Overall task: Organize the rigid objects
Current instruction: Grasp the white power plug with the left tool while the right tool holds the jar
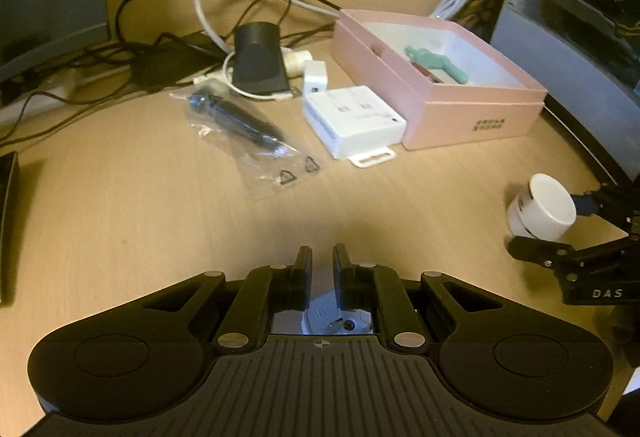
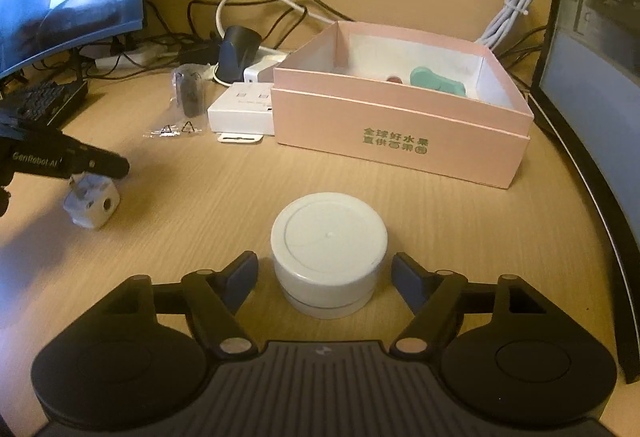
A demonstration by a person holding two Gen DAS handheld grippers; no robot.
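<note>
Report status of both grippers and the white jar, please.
Left gripper shut, empty. Right gripper open, jaws either side of white jar, not touching. Nothing between jar and pink box.

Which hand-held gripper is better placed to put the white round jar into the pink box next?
Right. The right hand-held gripper already straddles the white round jar, jaws open. The left hand-held gripper is shut, off to the side.

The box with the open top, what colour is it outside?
Pink box, clearest in the right wrist view.
</note>
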